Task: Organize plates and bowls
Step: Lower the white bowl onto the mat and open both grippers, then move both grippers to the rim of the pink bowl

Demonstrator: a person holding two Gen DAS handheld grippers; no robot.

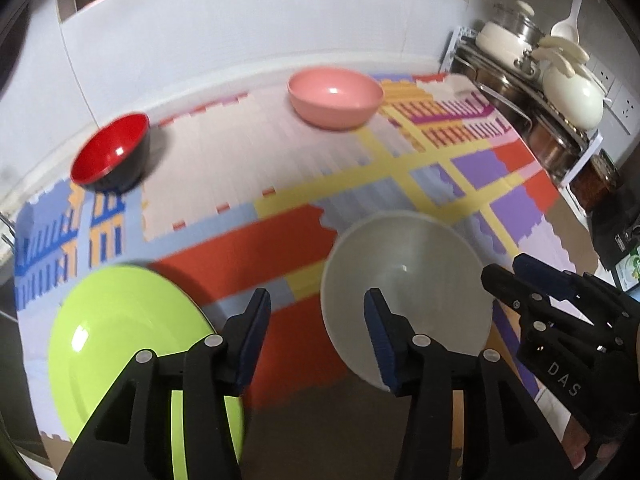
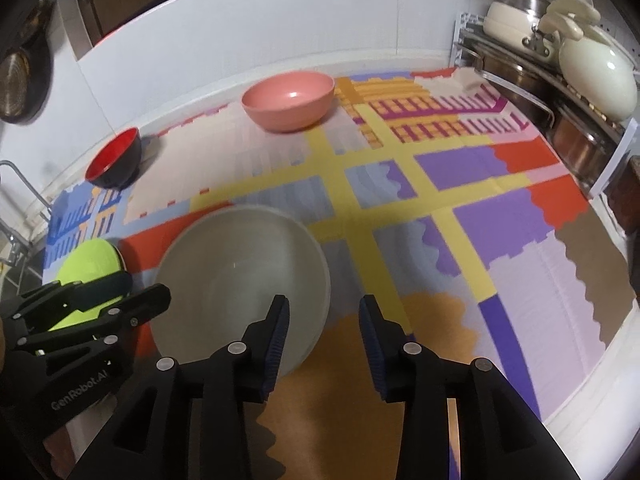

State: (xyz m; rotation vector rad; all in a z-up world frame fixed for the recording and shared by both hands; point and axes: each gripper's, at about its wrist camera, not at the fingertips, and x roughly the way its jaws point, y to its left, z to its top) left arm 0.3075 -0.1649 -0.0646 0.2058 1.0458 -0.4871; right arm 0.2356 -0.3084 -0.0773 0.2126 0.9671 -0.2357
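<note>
Between the left gripper's [image 1: 317, 300] fingers lies only patterned mat [image 1: 280, 192] — they stand apart, gripping nothing, with the green plate [image 1: 120, 344] just off the left finger and the grey bowl [image 1: 404, 280] behind the right one. Over on the right gripper [image 2: 323, 308], the fingers are likewise parted and empty — the grey bowl sits under its left finger. Farther back on the tabletop rest the red bowl [image 1: 114, 152] and pink bowl [image 1: 334, 98], well apart.

Open mat [image 2: 460, 208] lies right of the white bowl [image 2: 240, 280]; a pot rack [image 2: 560, 92] blocks the far-right edge.
</note>
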